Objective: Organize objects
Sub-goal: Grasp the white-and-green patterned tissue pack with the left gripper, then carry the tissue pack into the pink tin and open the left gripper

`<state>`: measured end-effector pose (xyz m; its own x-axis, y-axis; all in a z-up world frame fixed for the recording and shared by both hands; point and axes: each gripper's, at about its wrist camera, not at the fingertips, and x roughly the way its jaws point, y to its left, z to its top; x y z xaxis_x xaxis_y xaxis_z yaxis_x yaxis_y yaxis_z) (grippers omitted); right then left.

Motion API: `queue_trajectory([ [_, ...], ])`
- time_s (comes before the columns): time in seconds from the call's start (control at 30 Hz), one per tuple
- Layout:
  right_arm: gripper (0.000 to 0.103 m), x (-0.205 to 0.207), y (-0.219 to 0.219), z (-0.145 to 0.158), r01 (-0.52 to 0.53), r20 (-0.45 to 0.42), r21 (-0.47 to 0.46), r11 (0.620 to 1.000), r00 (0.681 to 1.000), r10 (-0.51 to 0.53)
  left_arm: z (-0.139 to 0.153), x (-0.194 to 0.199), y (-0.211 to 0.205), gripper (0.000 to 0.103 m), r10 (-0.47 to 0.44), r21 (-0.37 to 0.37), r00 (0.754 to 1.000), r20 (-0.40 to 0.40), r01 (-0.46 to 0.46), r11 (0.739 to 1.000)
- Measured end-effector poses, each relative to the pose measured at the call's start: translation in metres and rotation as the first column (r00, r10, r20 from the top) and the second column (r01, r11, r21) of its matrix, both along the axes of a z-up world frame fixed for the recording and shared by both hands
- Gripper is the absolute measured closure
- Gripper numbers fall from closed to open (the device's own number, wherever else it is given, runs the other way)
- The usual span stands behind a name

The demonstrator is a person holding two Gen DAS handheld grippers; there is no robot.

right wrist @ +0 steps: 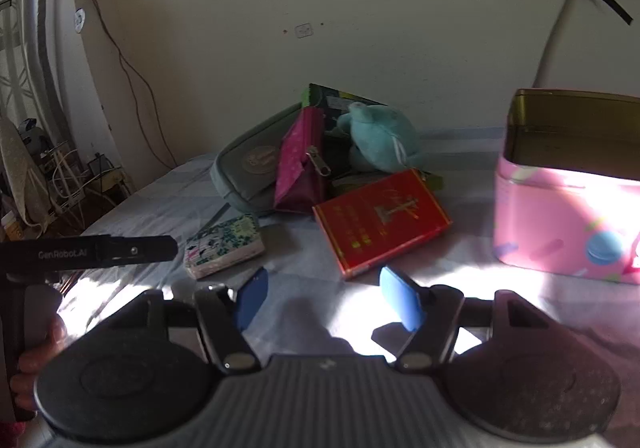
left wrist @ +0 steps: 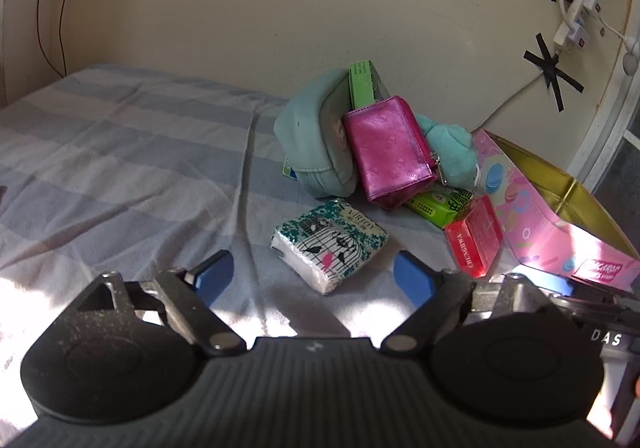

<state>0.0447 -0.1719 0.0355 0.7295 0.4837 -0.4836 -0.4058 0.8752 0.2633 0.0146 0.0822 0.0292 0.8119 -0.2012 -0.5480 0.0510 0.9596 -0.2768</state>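
Left wrist view
- The left gripper (left wrist: 314, 276) hovers over the bed (left wrist: 120, 151), its blue-padded jaws spread wide with nothing between them.
- Just ahead of the jaws, at 12 o'clock, a Virjoy tissue pack (left wrist: 330, 244) lies flat on the striped sheet, not touched by either pad.
- Beyond it, still at 12 o'clock, a pile: a teal pouch (left wrist: 316, 143) leaning upright, a shiny magenta coin purse (left wrist: 390, 151) propped against it, a green box (left wrist: 362, 83) standing behind both.
- A teal plush toy (left wrist: 450, 151) sits at 1 o'clock beside the purse; under it lies a green packet (left wrist: 440, 203).
- A red Chunghwa cigarette pack (left wrist: 474, 236) stands on edge at 2 o'clock, just beside the pink macaron tin (left wrist: 540, 232), which is open with a gold interior.

Right wrist view
- The right gripper (right wrist: 324, 298) also has its jaws wide apart and holds nothing.
- The red cigarette pack (right wrist: 382, 219) lies at 12 o'clock, near the fingertips but apart from them.
- The tissue pack (right wrist: 222, 244) is at 10 o'clock; the pouch (right wrist: 248, 167), purse (right wrist: 298, 167) and plush (right wrist: 380, 139) cluster behind at 12 o'clock.
- The pink tin (right wrist: 560, 224) stands at 2 o'clock, well apart from the pile.
- The other gripper's black body (right wrist: 88, 250) shows at 9 o'clock.
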Motion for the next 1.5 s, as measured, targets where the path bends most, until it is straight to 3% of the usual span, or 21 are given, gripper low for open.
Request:
queue_trajectory([
  [0.07,0.047,0.01,0.02,0.006,-0.069,0.022,-0.033,0.997,0.997,0.07,-0.003,0.008,0.007,0.033,-0.014,-0.068,0.999,-0.033,0.012,0.998],
  [0.2,0.049,0.029,0.055,0.006,-0.153,0.028,-0.093,0.984,0.987,0.156,-0.01,0.019,0.015,0.039,-0.036,-0.132,0.998,-0.057,0.028,0.991],
  [0.27,0.049,0.04,0.066,0.002,-0.18,0.005,-0.102,0.978,0.983,0.181,-0.013,0.025,0.015,0.05,-0.06,-0.166,0.995,-0.074,0.047,0.985],
  [0.47,0.048,0.058,0.086,-0.004,-0.232,-0.032,-0.126,0.964,0.973,0.23,-0.022,0.039,0.018,0.055,-0.106,-0.213,0.99,-0.094,0.084,0.974],
  [0.67,0.05,0.071,0.083,-0.008,-0.262,-0.058,-0.078,0.962,0.965,0.258,-0.031,0.041,0.021,0.066,-0.1,-0.219,0.989,-0.113,0.073,0.973],
  [0.87,0.05,0.07,0.092,-0.005,-0.29,-0.068,-0.074,0.954,0.956,0.285,-0.033,0.048,0.033,0.07,-0.079,-0.263,0.988,-0.131,0.042,0.964],
  [0.93,0.048,0.067,0.095,-0.005,-0.302,-0.074,-0.075,0.95,0.952,0.296,-0.032,0.045,0.032,0.07,-0.075,-0.251,0.989,-0.129,0.041,0.967],
  [1.07,0.055,0.055,0.097,-0.004,-0.299,-0.063,-0.095,0.949,0.954,0.294,-0.025,0.035,0.026,0.07,-0.082,-0.215,0.989,-0.125,0.054,0.975],
  [1.27,0.056,0.024,0.068,0.0,-0.257,-0.068,-0.089,0.962,0.966,0.251,-0.025,0.021,0.004,0.07,-0.198,-0.216,0.972,-0.13,0.167,0.962],
  [1.5,0.056,-0.017,0.007,0.003,-0.128,-0.08,-0.063,0.99,0.989,0.123,-0.026,0.019,-0.062,0.069,-0.38,-0.162,0.914,-0.141,0.357,0.92],
])
